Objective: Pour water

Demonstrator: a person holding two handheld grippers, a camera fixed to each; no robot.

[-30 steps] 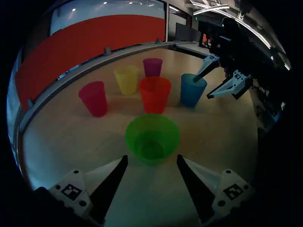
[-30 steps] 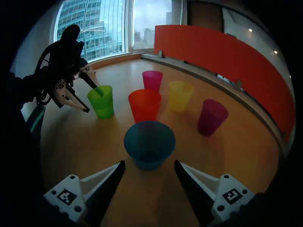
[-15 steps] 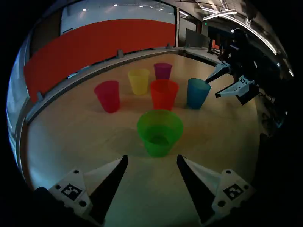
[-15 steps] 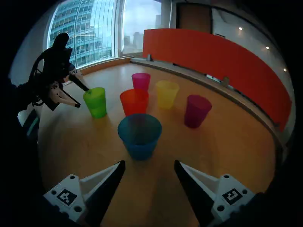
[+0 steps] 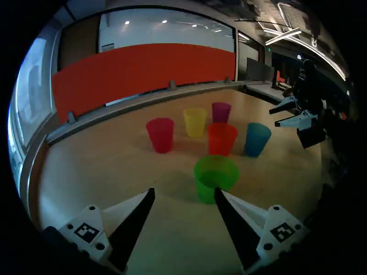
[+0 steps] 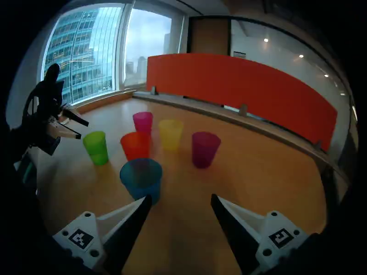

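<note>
My left claw (image 5: 183,190) is spread and empty, the green cup (image 5: 215,178) upright just ahead of its right finger; my right claw (image 6: 181,197) is also spread and empty, the blue cup (image 6: 141,178) just ahead of its left finger. I judge the pouring not begun: neither of these 2 cups is gripped or tilted, and I cannot tell which holds water.
</note>
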